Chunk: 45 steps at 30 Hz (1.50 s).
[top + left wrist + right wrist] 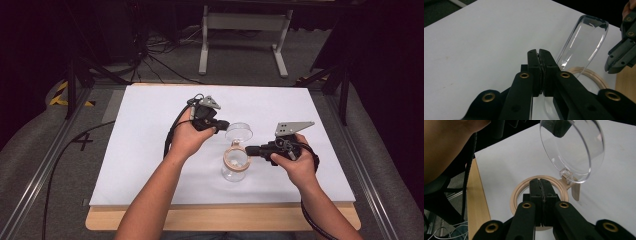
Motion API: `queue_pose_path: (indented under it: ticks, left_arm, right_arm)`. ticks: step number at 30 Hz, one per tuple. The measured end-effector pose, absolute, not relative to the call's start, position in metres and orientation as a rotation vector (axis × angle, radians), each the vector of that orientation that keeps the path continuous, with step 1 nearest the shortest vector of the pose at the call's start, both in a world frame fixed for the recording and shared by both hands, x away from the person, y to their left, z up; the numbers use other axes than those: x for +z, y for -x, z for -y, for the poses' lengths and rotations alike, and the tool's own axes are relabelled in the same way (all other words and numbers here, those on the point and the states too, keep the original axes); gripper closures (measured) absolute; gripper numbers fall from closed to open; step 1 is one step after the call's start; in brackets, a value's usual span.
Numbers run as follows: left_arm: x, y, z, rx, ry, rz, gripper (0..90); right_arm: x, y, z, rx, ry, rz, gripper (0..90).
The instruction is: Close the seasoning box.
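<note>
Clear plastic jar (234, 170) stands upright near the middle of the white table sheet (145, 145), slightly toward the person's side. Tan ring (236, 157) around its mouth; a domed transparent lid (239, 132) is hinged to that ring and swung up and back, standing open. Small pale items sit inside the jar, too small to identify.

Left gripper (221, 125) reaches in from the left at the raised lid. In the left gripper view its jaws are pressed together with the lid's (584, 42) edge meeting them; whether the lid's rim or tab is pinched there is hard to make out. Right gripper (248, 150) comes from the right at ring level. In the right gripper view its jaws are closed flat against each other over the near side of the ring (517, 191); contact point itself hidden by the jaws. Hinge tab (571, 181) clearly visible there, lid (574, 147) tilted above it.

Sheet lies on a wooden board (220, 220), its edge showing along the near side. Grey carpet (30, 145) around, with metal rails (35, 180) on both sides. White frame legs (245, 35) and loose black cables (150, 55) on the floor beyond. Background dark. Yellow-black tape (60, 92) at far left, partly cut off by a post.
</note>
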<state>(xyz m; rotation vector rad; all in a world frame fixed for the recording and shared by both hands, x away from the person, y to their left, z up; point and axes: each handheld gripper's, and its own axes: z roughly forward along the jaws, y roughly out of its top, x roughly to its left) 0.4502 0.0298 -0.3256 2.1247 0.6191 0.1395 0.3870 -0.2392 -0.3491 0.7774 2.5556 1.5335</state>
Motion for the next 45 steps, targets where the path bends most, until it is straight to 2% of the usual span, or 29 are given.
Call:
queue_pose_path:
  ticks: [11, 21, 24, 34, 45]
  left_arm:
    - [-0.322, -0.44, -0.031, 0.134, -2.155, -0.574, 86.3]
    - [-0.319, -0.431, -0.042, 0.136, -2.152, -0.601, 83.9]
    - [-0.317, -0.424, -0.049, 0.108, -2.177, -0.595, 81.1]
    - [-0.312, -0.399, -0.079, 0.071, -2.208, -0.619, 80.5]
    - [-0.325, -0.384, -0.112, 0.087, -2.223, -0.674, 77.8]
  right_arm:
    - [-0.347, -0.385, 0.239, 1.535, -0.772, -2.567, 90.0]
    - [-0.346, -0.383, 0.238, 1.522, -0.756, -2.589, 90.0]
    - [-0.346, -0.382, 0.238, 1.511, -0.75, -2.597, 90.0]
    - [-0.345, -0.378, 0.236, 1.468, -0.727, -2.622, 90.0]
    - [-0.348, -0.375, 0.235, 1.388, -0.715, -2.675, 90.0]
